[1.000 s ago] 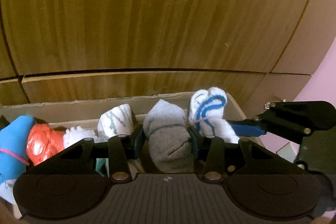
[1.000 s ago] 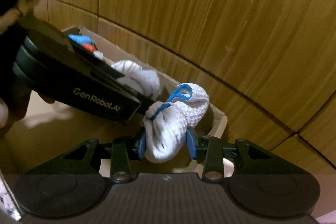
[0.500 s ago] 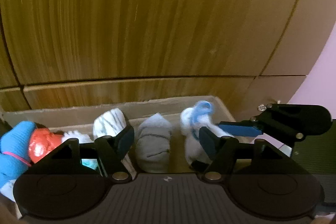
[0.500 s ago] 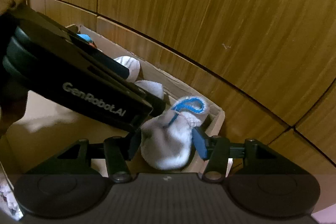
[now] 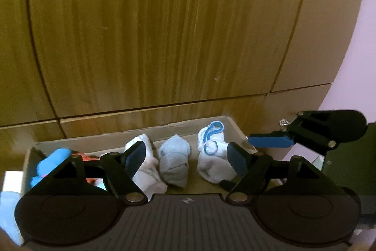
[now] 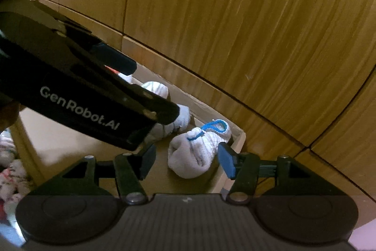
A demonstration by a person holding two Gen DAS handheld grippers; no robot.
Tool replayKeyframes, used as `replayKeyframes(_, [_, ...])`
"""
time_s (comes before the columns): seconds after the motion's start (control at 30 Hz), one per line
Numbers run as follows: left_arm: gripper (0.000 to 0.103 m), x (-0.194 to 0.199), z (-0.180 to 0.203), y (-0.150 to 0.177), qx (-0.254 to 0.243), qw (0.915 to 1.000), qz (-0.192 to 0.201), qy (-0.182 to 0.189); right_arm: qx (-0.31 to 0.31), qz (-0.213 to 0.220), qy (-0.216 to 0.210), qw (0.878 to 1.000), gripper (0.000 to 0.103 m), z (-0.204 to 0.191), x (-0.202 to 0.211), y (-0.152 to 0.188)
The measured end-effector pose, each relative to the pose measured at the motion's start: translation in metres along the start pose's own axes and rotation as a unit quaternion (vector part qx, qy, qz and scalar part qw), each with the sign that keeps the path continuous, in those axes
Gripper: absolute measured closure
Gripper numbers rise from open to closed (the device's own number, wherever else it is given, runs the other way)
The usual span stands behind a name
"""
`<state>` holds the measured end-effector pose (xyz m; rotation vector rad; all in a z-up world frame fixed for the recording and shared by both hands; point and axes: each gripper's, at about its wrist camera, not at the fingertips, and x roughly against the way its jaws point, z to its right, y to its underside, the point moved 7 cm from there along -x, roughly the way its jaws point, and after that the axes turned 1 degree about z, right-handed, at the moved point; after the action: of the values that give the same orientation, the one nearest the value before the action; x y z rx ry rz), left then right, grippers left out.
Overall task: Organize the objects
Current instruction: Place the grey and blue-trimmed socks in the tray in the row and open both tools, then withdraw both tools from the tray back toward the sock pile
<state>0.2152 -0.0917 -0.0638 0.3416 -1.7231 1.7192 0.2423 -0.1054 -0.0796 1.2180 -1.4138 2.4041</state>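
Both sets of jaws stand released. The left gripper [image 5: 185, 158] hovers over the cardboard box [image 5: 185, 127], its jaws wide on either side of the grey sock bundle [image 5: 174, 162]. The right gripper [image 6: 186, 160] brackets the white sock bundle with blue trim [image 6: 196, 152], which lies in the box's right corner, untouched, beside the grey bundle

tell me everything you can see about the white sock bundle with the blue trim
The rolled white sock bundle with blue trim looks like soft knitted terry, its cuff edged in bright blue with a loose blue loop on top. It lies free in the right end of the open cardboard box, next to the grey sock bundle. The right gripper straddles it, jaws open, not touching.
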Motion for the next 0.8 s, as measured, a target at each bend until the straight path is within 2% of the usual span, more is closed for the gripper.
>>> replayKeyframes(0.23, [0.021,0.027,0.002,0.007,-0.013,0.9998,0.011,-0.014,0.005,0.014,0.006,1.000,0.045,-0.017,0.047,-0.004])
replayKeyframes(0.3, [0.021,0.037,0.002,0.010,-0.017,0.9995,0.018,-0.017,0.004,0.019,0.008,1.000,0.045,-0.004,0.051,-0.012])
replayKeyframes(0.33, [0.021,0.042,0.002,0.012,-0.020,0.9994,0.022,-0.019,0.003,0.021,0.009,1.000,0.045,-0.006,0.065,0.004])
replayKeyframes(0.47, [0.020,0.060,0.002,0.022,-0.032,0.9987,0.026,-0.030,0.002,0.031,0.012,0.999,0.044,-0.014,0.072,0.006])
replayKeyframes(0.6, [0.019,0.090,-0.001,0.035,-0.039,0.9977,0.041,-0.037,-0.011,0.045,0.013,0.999,0.042,-0.023,0.096,0.012])
replayKeyframes(0.8, [0.018,0.130,-0.007,0.069,-0.041,0.9963,0.061,-0.045,-0.032,0.060,0.016,0.998,0.039,-0.039,0.121,0.037])
